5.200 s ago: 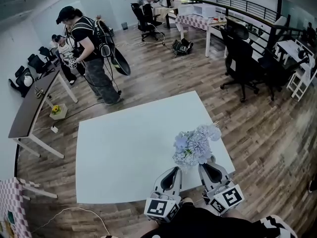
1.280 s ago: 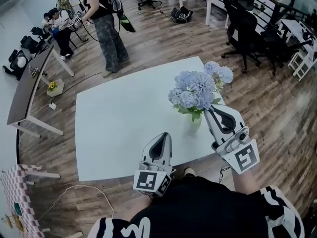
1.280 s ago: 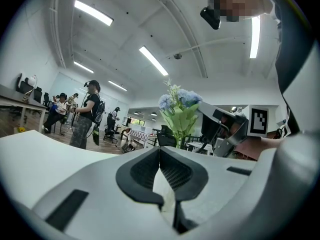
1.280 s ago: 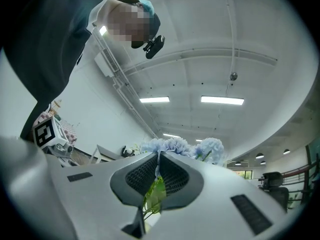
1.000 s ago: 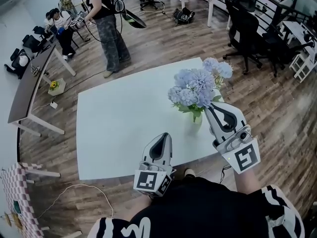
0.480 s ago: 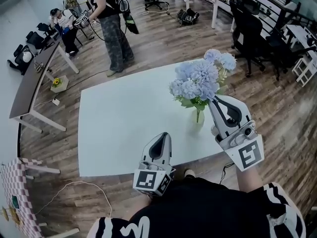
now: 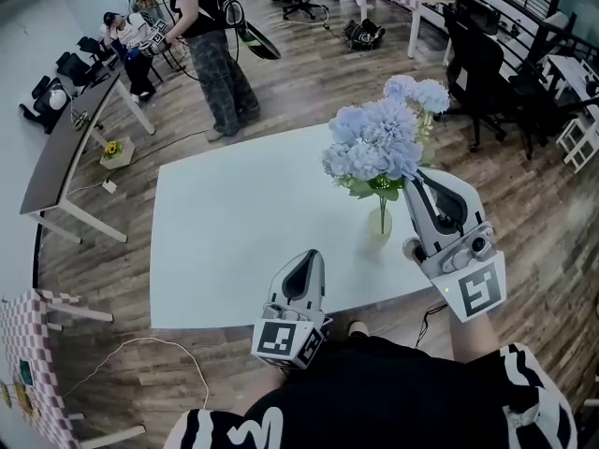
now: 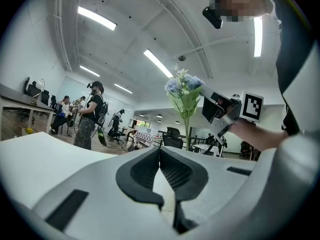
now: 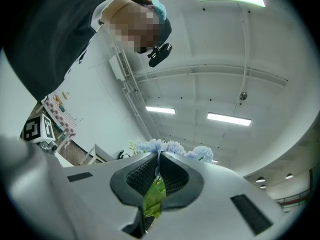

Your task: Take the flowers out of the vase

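A bunch of pale blue flowers (image 7: 379,143) with green leaves is raised above a small clear glass vase (image 7: 379,228) on the white table (image 7: 234,223). Its thin stem still reaches down into the vase. My right gripper (image 7: 410,178) is shut on the stems just under the blooms. In the right gripper view the jaws (image 9: 159,155) pinch a green leaf, with the blue flowers (image 9: 170,147) beyond the tips. My left gripper (image 7: 305,256) hovers shut and empty over the table's near edge, left of the vase. The left gripper view shows its tips (image 8: 160,148) together, the flowers (image 8: 183,85) ahead.
A person with a backpack (image 7: 213,45) stands beyond the table's far edge, and others sit at the far left. A dark desk (image 7: 65,148) runs along the left. Black office chairs (image 7: 477,64) and more tables stand at the back right. Wooden floor surrounds the table.
My right gripper has risen with the flowers, so more of the stem has come out of the vase. The left gripper has stayed in place.
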